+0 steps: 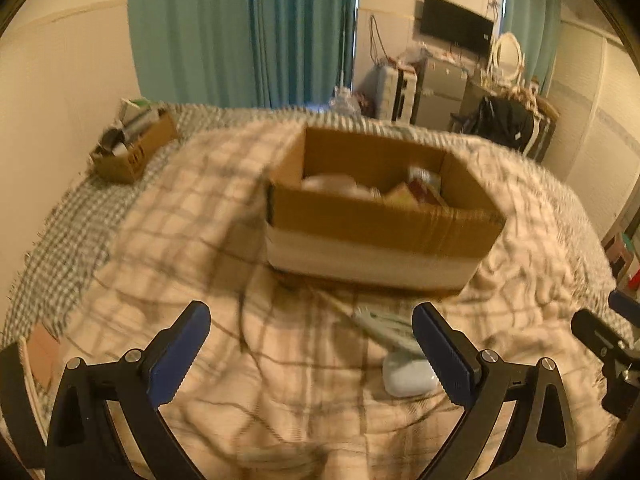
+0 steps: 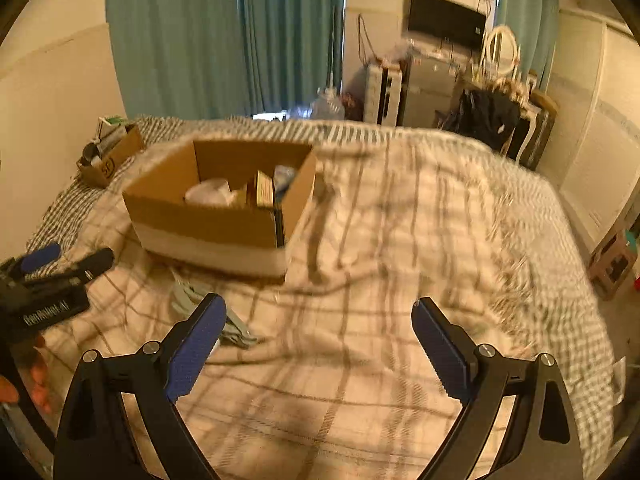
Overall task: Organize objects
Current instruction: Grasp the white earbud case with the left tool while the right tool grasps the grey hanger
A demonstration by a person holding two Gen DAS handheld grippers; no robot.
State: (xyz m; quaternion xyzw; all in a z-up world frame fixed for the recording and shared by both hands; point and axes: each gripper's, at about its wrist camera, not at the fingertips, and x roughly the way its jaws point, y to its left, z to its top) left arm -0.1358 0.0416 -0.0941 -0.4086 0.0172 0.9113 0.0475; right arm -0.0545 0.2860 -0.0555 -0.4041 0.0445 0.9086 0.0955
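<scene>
Both sets of jaws spread wide, nothing between them. Left gripper [image 1: 311,344] hovering over the bed [image 1: 280,380], aimed at the box [image 1: 380,224]. Just short of the right finger, a white case [image 1: 404,378] lying on the blanket, with a pale green-grey thing [image 1: 384,326] stretched from it toward the box's near wall; too blurred to name with certainty.

From the left jaws: case low and to the right, partly hidden behind the right finger, so off the centreline rather than between the pads. Long axis of the green-grey thing running diagonally, from up-left to down-right, roughly across the closing line.

Right gripper [image 2: 319,330] further right over bare blanket, the same green-grey thing [image 2: 200,300] beside its left finger, box [image 2: 216,224] up and to the left.

Likely judgement: left gripper nearer the case, needing a small shift right and down to centre it; right gripper about as close to the green-grey thing, needing a shift left. Box partly filled already, near enough for either.
</scene>
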